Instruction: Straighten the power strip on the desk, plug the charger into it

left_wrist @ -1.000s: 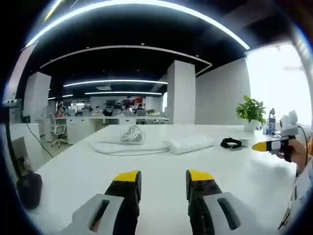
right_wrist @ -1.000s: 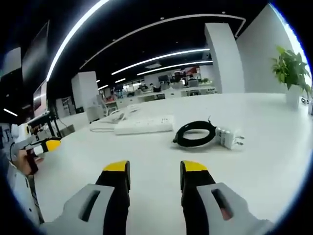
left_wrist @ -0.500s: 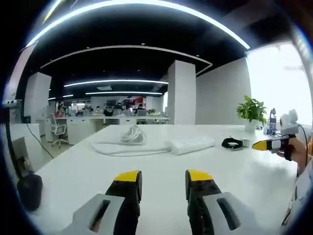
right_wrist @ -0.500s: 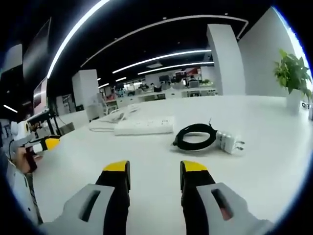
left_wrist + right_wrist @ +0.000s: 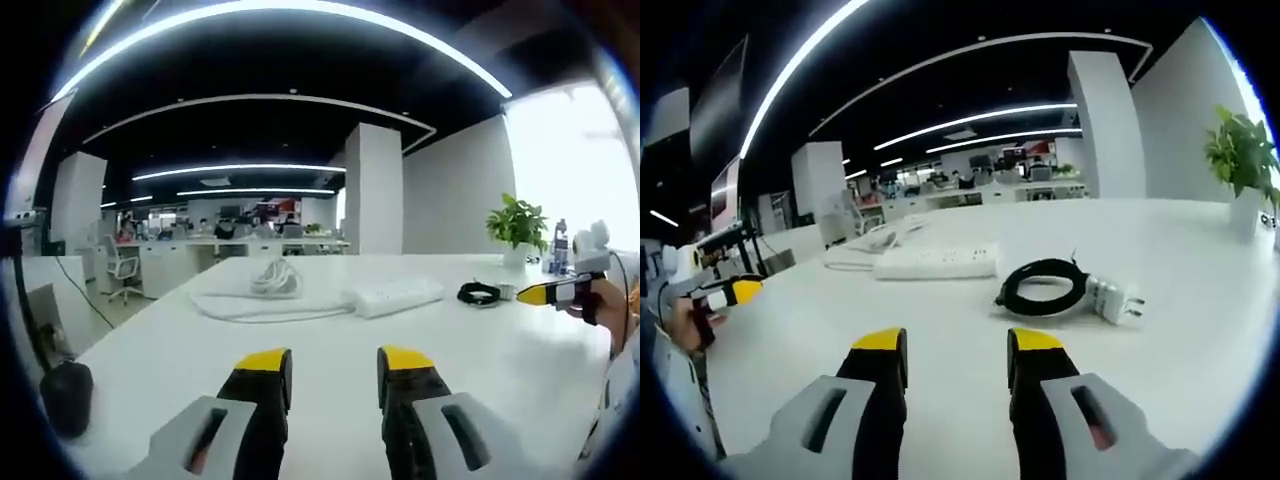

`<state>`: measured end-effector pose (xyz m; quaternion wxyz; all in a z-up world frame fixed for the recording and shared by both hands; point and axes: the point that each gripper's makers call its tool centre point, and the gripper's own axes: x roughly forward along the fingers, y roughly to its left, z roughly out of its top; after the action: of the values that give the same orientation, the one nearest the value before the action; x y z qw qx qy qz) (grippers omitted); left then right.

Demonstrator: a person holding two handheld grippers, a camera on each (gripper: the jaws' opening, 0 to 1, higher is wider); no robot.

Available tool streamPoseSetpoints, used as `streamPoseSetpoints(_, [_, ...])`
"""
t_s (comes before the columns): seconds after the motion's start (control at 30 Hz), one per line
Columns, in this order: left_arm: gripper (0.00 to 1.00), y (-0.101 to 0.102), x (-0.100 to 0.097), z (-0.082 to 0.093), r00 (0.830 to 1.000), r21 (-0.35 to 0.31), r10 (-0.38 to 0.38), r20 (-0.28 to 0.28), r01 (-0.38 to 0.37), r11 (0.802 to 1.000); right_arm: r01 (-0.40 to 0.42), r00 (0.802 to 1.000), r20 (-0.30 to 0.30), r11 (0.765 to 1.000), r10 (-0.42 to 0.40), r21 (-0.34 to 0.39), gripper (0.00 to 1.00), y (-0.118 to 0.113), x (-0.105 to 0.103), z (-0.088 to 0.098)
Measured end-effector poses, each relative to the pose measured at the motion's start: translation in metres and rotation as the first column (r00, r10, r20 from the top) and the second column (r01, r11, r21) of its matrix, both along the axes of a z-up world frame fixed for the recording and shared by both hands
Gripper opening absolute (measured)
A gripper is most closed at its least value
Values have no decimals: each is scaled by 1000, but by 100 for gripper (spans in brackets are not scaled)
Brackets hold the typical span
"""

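White plastic marks both of the task's things on the pale desk. The power strip is seen lying flat towards the far edge of the desk, at a slant to that edge, with its white cord bundled in a loose heap just beyond it, nearer the far left corner. The charger is seen nearer the middle of the desk, its two metal prongs pointing towards the right edge, and its black cable is wound into a ring touching its left side.

The left gripper is held above the near part of the desk with its jaws parted and nothing between them. The right gripper is held likewise, jaws apart and empty, aimed at the charger. A potted plant stands near the far right corner.

The strip is judged to be light and rigid, likely to slide easily on the smooth top; a grip across its short width near one end should allow it to be swung straight, though the cord may drag. The charger is judged small, hard and somewhat slippery; its body should be taken by the flat sides, well clear of the prongs. The soft cable ring is likely to trail and uncoil when the charger is lifted.
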<state>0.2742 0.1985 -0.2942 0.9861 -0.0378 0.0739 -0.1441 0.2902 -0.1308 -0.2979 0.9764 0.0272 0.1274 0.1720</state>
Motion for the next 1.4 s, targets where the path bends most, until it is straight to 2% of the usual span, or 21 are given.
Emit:
streamPoseSetpoints(1.1, [31,3,13,10,1000,11,-16,13,15,1000,-29,999,28,999,30,-22,37,-6,15,11])
streamPoseSetpoints(1.4, [31,1,16,8,1000,13,-25,5,25,1000,-68,997,16,996,69,-59,37,4,17,13])
